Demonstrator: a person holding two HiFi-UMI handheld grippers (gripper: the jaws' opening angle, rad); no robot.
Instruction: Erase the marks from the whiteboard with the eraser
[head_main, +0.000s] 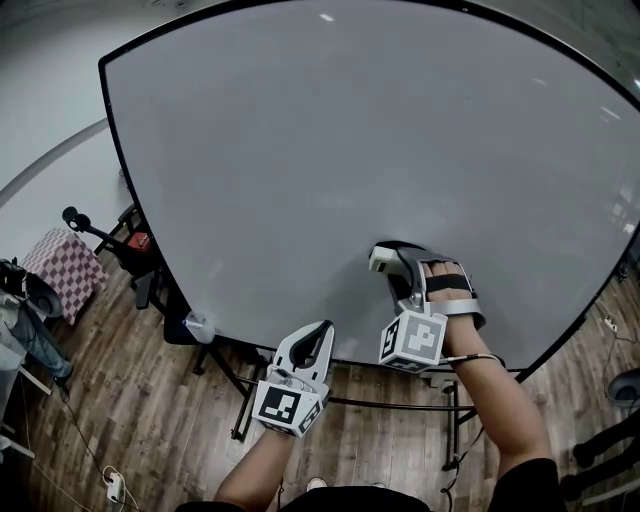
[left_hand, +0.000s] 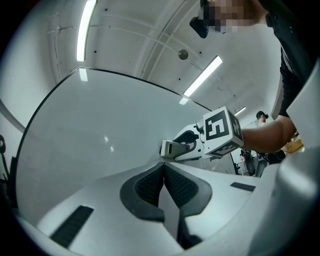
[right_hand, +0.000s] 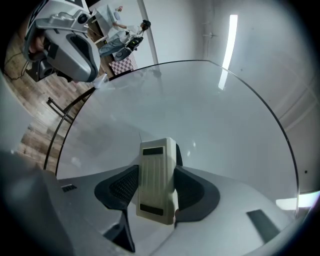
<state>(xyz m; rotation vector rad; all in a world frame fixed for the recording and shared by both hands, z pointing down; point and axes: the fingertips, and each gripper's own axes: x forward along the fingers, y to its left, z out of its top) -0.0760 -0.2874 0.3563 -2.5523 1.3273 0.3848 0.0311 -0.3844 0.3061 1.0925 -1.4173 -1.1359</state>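
Observation:
The large black-framed whiteboard (head_main: 330, 150) fills most of the head view, and I see no clear marks on it. My right gripper (head_main: 398, 264) is shut on the cream ribbed eraser (head_main: 383, 257), which presses against the board's lower middle. In the right gripper view the eraser (right_hand: 157, 182) stands upright between the dark pads (right_hand: 122, 186) with its far end on the whiteboard (right_hand: 200, 105). My left gripper (head_main: 318, 334) hovers by the board's bottom edge, left of the right gripper. Its jaws are shut on nothing, pads (left_hand: 150, 186) touching. The left gripper view also shows the eraser (left_hand: 173, 148).
The board stands on a black metal stand (head_main: 242, 395) over a wooden floor (head_main: 130, 400). A black chair (head_main: 125, 245) and a checkered seat (head_main: 62, 262) are at the left. A small white object (head_main: 198, 325) sits at the board's lower left edge. A power strip (head_main: 114, 487) lies on the floor.

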